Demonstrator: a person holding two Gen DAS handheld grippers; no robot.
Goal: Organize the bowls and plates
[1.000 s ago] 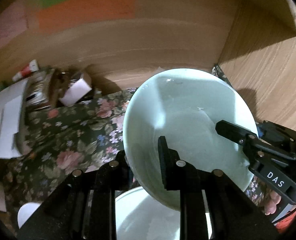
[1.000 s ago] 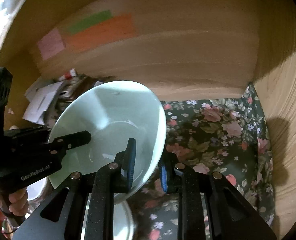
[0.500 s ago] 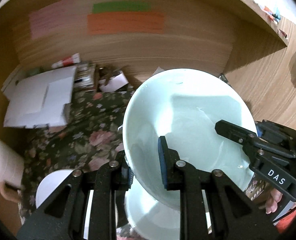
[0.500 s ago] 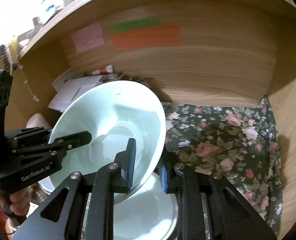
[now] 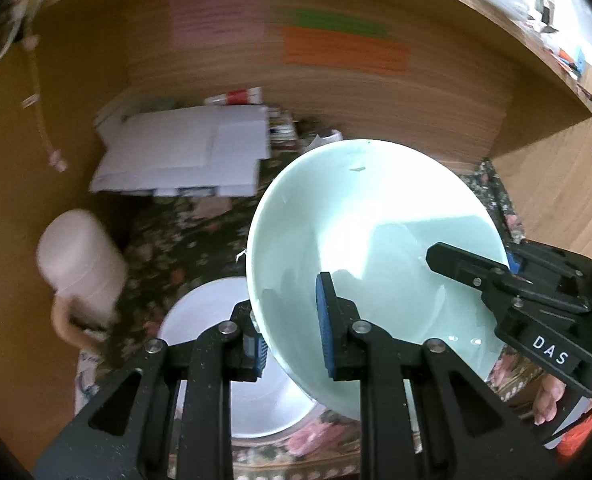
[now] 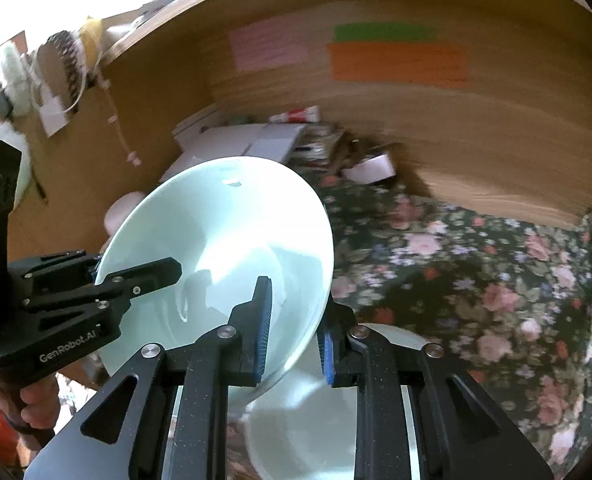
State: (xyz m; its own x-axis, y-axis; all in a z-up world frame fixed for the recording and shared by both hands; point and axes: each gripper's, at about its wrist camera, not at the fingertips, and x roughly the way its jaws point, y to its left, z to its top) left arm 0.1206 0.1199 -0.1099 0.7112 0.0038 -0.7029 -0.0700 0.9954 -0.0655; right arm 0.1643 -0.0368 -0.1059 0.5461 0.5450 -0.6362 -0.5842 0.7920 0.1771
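Note:
A pale green bowl (image 5: 376, 240) is held in the air by both grippers. My left gripper (image 5: 291, 336) is shut on its left rim, one pad inside and one outside. My right gripper (image 6: 293, 332) is shut on its right rim; it also shows in the left wrist view (image 5: 496, 276). The bowl also shows in the right wrist view (image 6: 223, 248). Below it a white plate (image 5: 215, 312) lies on the flowered cloth (image 6: 476, 280); the plate shows under the bowl in the right wrist view (image 6: 308, 432).
A wooden back wall (image 6: 456, 120) with pink, green and orange notes encloses the desk. White papers (image 5: 183, 156) and clutter lie at the back left. A pale pink mug (image 5: 79, 256) stands left of the plate. A wooden side panel (image 5: 556, 192) stands at the right.
Both grippers have lifted the bowl up and drawn back, turning left. The white plate, the mug and more of the papers have come into view below.

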